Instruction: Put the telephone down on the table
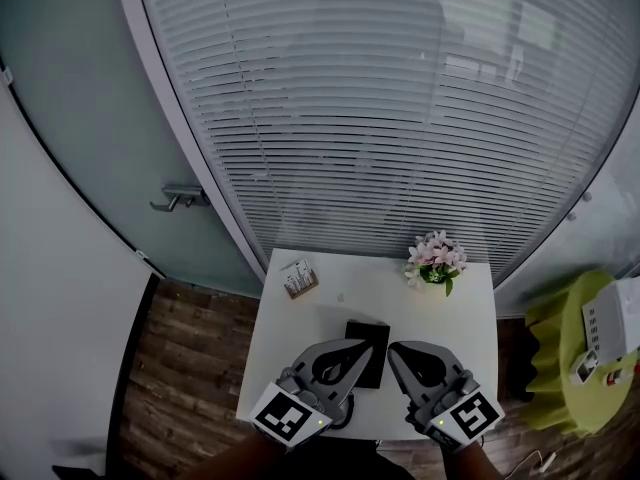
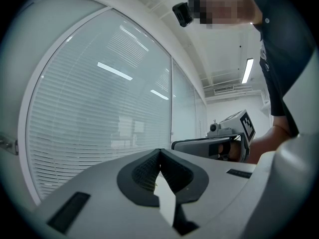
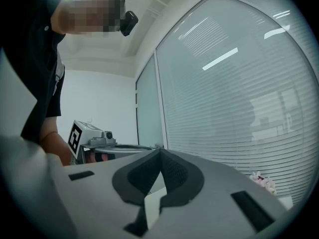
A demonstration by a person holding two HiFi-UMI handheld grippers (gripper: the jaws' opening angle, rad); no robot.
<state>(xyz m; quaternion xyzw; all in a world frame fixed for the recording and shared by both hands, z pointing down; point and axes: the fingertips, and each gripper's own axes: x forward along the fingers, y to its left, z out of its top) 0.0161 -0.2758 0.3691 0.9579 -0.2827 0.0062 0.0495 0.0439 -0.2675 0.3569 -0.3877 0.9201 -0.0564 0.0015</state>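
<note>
A flat black telephone (image 1: 366, 351) lies on the small white table (image 1: 330, 303), near its front middle. My left gripper (image 1: 362, 345) hovers over the phone's left part with its jaws shut and nothing between them. My right gripper (image 1: 393, 350) sits just to the right of the phone, also shut and empty. Both point level toward the window. In the left gripper view the closed left gripper (image 2: 159, 151) faces the blinds, with the right gripper (image 2: 219, 146) beside it. The right gripper view shows the closed right gripper (image 3: 160, 149) and the left gripper (image 3: 94, 142) at its left.
A pot of pink flowers (image 1: 436, 260) stands at the table's back right. A small wooden holder (image 1: 299, 278) sits at the back left. Window blinds (image 1: 400, 118) rise right behind the table. A green stool (image 1: 580, 358) with white items is to the right.
</note>
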